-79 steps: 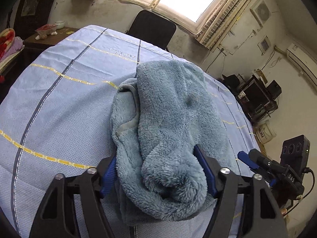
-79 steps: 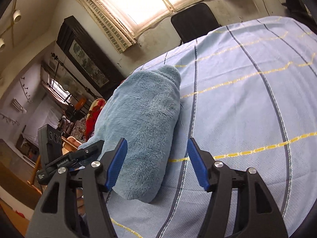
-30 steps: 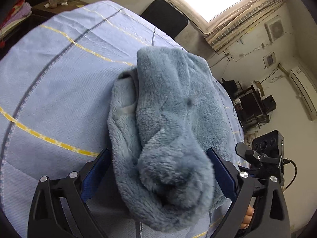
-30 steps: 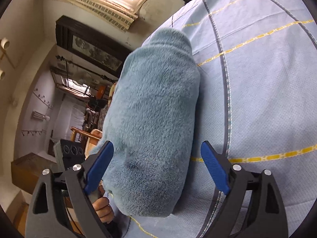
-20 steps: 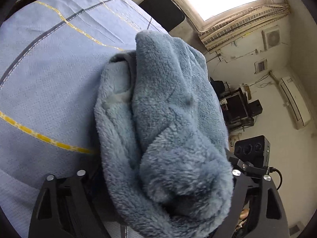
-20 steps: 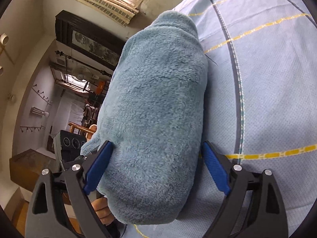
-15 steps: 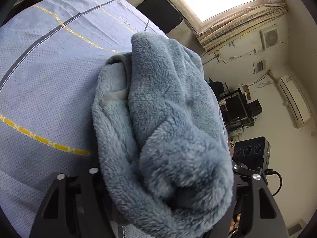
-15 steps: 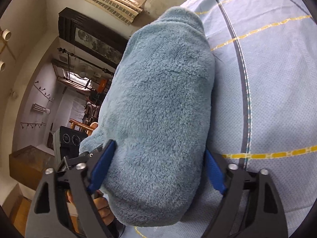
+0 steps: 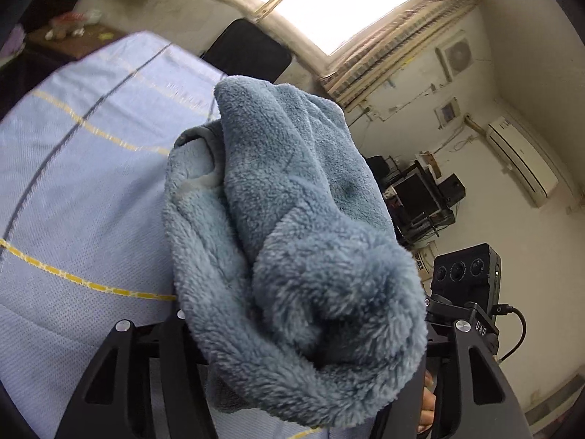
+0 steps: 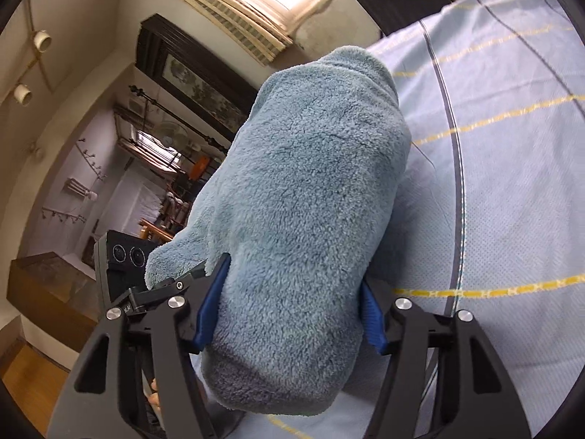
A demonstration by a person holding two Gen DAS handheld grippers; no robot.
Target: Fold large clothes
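Right gripper: both blue pads pressed into the near end of the fleece garment, one each side, pile bulging over them. Jaws have just been closing, and they've stopped about half-wide because the bundle is thick, not because they're empty. Clamped on fleece.

Left gripper: pads are buried under the fleece garment, can't see them directly. Black arms hug the rolled end at lower centre of frame, jaws have just been closing, fabric between them. Reads as a grip too.

Both grab the same near end, side by side; each wrist view catches the other gripper's black camera box at its edge. Looks like a two-point hold so the bulky roll lifts evenly and doesn't unravel.

Garment runs from lower centre up to mid-frame, far end resting on the striped blue sheet.

Window and dark chair sit at top of both views, clear of the work.
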